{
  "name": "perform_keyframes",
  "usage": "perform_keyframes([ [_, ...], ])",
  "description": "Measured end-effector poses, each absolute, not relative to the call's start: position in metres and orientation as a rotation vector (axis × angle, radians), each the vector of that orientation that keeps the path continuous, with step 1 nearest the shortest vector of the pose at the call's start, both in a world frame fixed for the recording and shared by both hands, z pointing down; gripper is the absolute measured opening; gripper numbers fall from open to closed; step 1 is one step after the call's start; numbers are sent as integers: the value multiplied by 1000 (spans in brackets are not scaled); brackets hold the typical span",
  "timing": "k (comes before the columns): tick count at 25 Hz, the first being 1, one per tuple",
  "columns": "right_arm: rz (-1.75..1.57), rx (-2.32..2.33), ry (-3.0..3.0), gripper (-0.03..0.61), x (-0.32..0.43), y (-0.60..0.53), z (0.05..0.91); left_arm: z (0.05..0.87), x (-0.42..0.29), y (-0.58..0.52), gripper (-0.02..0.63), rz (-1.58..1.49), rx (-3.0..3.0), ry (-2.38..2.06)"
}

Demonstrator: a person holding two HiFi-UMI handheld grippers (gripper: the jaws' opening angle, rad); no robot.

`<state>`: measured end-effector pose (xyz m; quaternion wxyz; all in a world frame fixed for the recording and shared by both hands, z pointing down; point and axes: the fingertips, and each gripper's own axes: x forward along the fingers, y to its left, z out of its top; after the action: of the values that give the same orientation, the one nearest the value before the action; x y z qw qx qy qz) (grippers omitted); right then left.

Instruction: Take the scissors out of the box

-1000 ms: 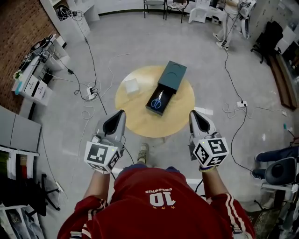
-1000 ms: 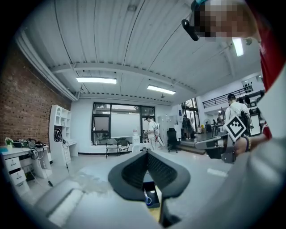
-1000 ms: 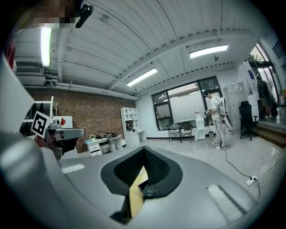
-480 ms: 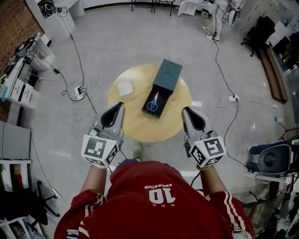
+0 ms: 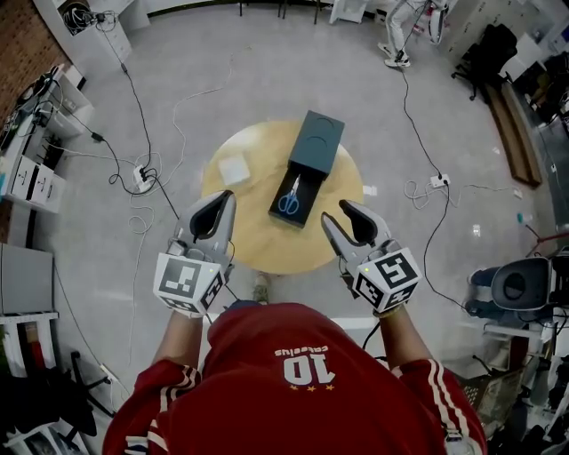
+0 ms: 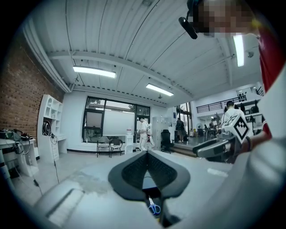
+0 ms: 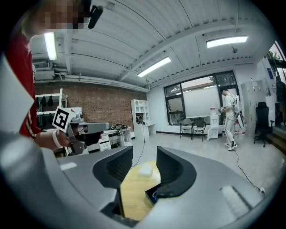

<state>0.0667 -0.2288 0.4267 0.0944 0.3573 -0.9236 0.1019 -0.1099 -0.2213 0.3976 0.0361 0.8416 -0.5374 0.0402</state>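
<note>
A dark box [image 5: 313,145] lies on the round wooden table [image 5: 253,240], its drawer pulled out toward me. Blue-handled scissors [image 5: 291,200] rest in the drawer and also show below the closed jaws in the left gripper view [image 6: 154,208]. My left gripper [image 5: 221,197] hangs over the table's near left edge, shut and empty. My right gripper [image 5: 341,216] hovers at the near right edge, short of the drawer; its jaws are opening with nothing between them. Through the right gripper [image 7: 144,154] gap I see the table [image 7: 132,190] and the drawer's corner [image 7: 153,195].
A small white pad [image 5: 234,169] lies on the table's left side. Cables [image 5: 151,169] trail over the floor around the table. Desks and shelves line the left wall, chairs stand at the right, and a person in white [image 5: 404,22] is at the far end.
The right gripper's jaws have gone from shut to spread apart. Both grippers have moved forward toward the table; the left stays shut.
</note>
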Motion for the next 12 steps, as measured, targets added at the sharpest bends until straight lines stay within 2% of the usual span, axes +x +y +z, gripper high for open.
perform_keyframes([
  [5,365,1041,-2698,156,52,-241,450,404,-119,-236,3,123,2597,-1617],
  [12,625,1009,-2619,155,39,-268,503,417,-134,-259,3,129,2602,-1564],
])
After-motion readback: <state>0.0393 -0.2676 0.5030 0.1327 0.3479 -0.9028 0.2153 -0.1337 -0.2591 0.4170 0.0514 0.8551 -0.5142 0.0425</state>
